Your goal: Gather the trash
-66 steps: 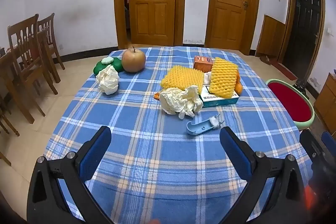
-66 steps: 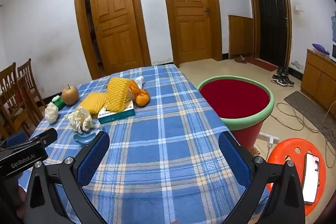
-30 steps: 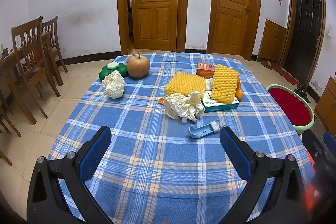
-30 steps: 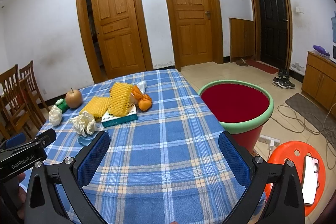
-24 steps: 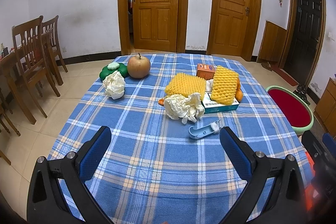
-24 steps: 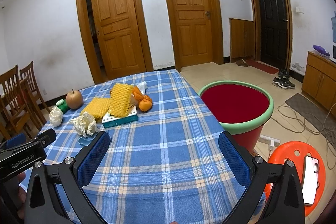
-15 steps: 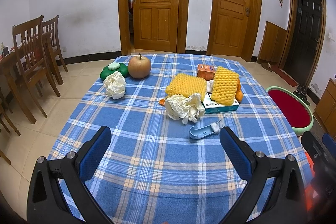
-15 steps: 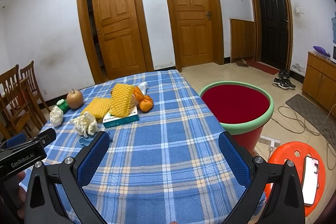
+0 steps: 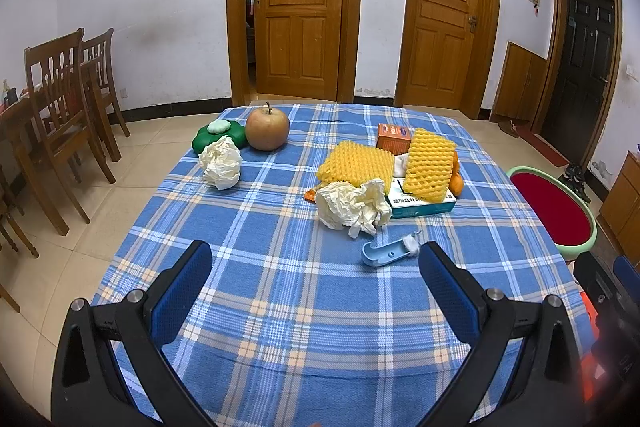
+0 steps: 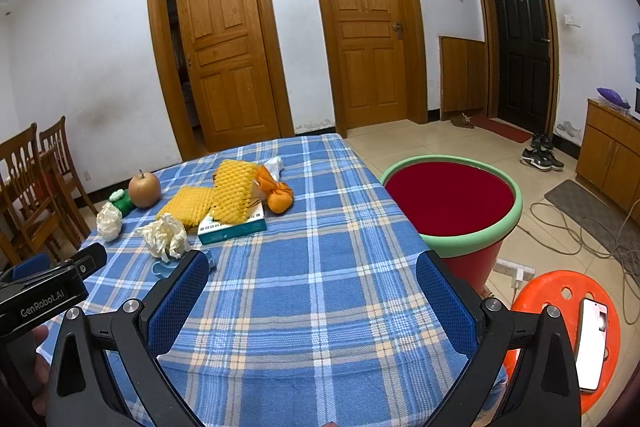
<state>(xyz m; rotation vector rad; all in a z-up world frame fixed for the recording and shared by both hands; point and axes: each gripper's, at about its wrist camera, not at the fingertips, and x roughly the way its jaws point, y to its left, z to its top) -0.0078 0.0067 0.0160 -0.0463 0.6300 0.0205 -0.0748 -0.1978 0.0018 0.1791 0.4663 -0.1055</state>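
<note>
On the blue plaid tablecloth lie a crumpled white paper wad in the middle, a second wad at far left, two yellow foam fruit nets and a small blue plastic piece. The red bin with a green rim stands beside the table on the right. My left gripper is open and empty above the near table edge. My right gripper is open and empty over the table's near right part.
An apple, a green toy, an orange box, a teal box and an orange pouch are on the table. Wooden chairs stand left. An orange stool with a phone stands right.
Both views have drawn back and risen slightly, so the table items sit a little farther off. Both grippers stay open and empty.
</note>
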